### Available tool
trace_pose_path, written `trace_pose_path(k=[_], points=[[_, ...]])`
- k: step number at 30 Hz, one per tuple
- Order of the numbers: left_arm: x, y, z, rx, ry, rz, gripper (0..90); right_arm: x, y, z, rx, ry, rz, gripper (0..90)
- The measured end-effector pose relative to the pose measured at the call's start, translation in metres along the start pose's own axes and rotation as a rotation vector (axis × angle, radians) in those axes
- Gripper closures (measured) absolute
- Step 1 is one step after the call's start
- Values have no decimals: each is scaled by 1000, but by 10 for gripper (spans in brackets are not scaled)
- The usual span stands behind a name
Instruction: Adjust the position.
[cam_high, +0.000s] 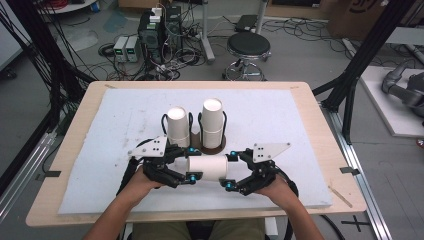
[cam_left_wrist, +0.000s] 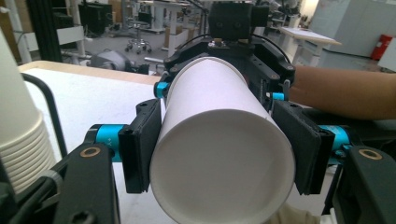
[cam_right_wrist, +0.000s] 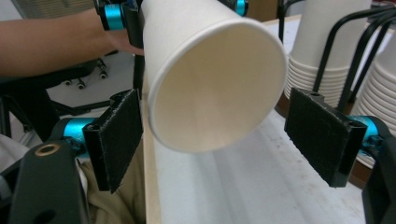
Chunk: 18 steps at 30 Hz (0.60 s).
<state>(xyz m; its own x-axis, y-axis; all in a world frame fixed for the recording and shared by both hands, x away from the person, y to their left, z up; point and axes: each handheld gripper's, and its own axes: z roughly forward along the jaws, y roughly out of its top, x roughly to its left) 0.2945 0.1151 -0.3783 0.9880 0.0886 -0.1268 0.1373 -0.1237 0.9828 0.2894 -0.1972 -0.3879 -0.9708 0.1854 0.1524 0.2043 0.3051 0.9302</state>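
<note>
I've got the white paper cup (cam_high: 208, 167) lying sideways in the air just above the white foam mat (cam_high: 300, 150), right in front of the two stacks of white paper cups in the black wire holder (cam_high: 195, 131). My left gripper (cam_high: 192, 163) is pinching it: in the left gripper view both black pads (cam_left_wrist: 140, 151) press the cup's wall near its closed base. My right gripper (cam_high: 230, 171) is at the open mouth, jaws spread wide, and in the right gripper view the pads (cam_right_wrist: 116, 140) stand clear of the rim on either side.

Here's what worries me. That open rim is the soft end; if I close the right jaws hard there, I'd expect the mouth to fold oval and crease. Come in off-centre and one pad lands first, levering the cup out of the left pinch, which only has a tapered, slippery wall to hold. And the stacks are close behind: a swing of either gripper could knock the nearer stack (cam_high: 178, 124) or catch a wire loop.
</note>
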Motion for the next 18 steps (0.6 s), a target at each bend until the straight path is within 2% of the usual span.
trace_pose_path(k=[4, 8, 11, 18], points=[[-1, 0, 3, -3, -22, 1, 357, 0, 0, 2, 1, 19, -4, 202], [-1, 0, 4, 0, -25, 5, 357, -1, 1, 5, -2, 26, -12, 213], [-1, 0, 4, -8, -28, 3, 358, -2, 0, 4, -26, 53, -14, 266], [-1, -2, 3, -17, -34, -11, 361, -3, -2, 2, -43, 71, -11, 317]])
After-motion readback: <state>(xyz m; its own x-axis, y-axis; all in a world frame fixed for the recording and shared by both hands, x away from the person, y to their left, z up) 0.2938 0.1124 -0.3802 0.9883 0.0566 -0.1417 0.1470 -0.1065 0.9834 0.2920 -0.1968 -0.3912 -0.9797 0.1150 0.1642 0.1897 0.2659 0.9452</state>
